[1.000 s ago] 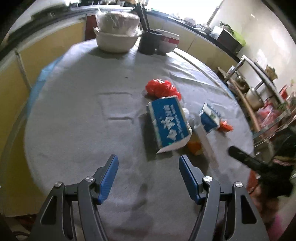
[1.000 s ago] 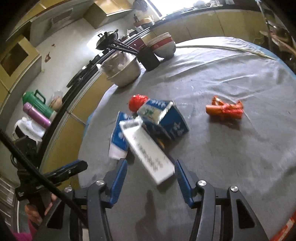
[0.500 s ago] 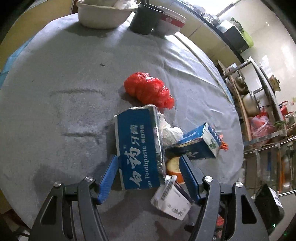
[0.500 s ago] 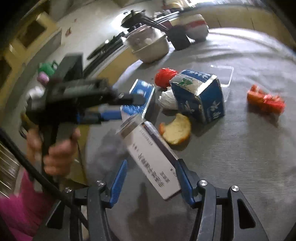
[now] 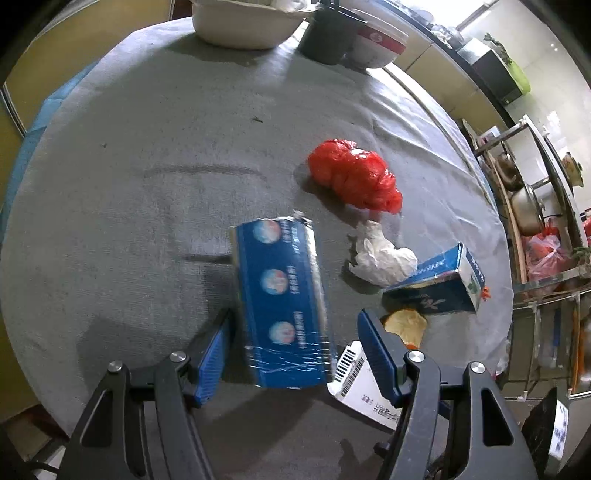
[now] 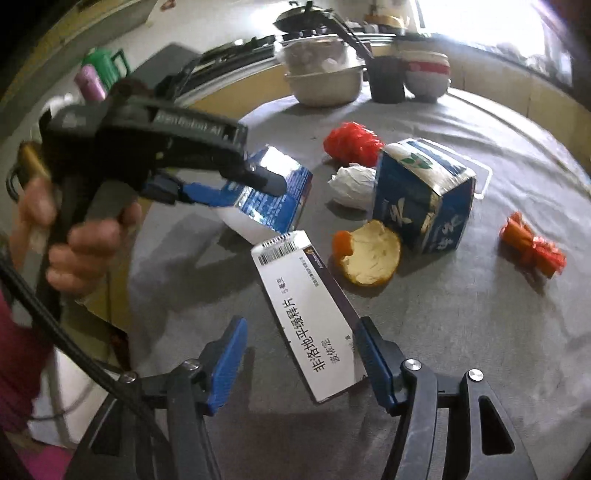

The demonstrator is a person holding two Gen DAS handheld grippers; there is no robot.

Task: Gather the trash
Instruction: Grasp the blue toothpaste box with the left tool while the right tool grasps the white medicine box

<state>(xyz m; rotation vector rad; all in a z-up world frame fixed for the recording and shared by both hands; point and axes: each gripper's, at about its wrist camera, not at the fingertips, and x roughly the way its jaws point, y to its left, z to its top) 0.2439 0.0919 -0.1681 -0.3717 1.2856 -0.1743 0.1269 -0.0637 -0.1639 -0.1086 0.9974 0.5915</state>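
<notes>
A blue toothpaste box (image 5: 284,306) lies between the open jaws of my left gripper (image 5: 295,350), near the left finger; it also shows in the right wrist view (image 6: 269,195). A white medicine box (image 6: 306,314) lies between the open jaws of my right gripper (image 6: 303,365), against the right finger. Beyond lie a blue carton (image 6: 421,195), an orange peel (image 6: 369,254), a white crumpled tissue (image 5: 380,254), a red plastic bag (image 5: 354,181) and an orange-red wrapper (image 6: 532,251), all on the grey-clothed round table (image 5: 147,184).
At the table's far edge stand a large cream bowl (image 5: 243,22), a dark cup (image 5: 328,33) and a red-and-white bowl (image 5: 376,48). Kitchen counters and a metal rack (image 5: 535,221) surround the table. The left gripper's body and hand (image 6: 129,158) fill the right view's left side.
Both grippers have moved in closer over the table. The toothpaste box now sits deeper between the left jaws and shows a different side. The white medicine box sits deeper between the right jaws.
</notes>
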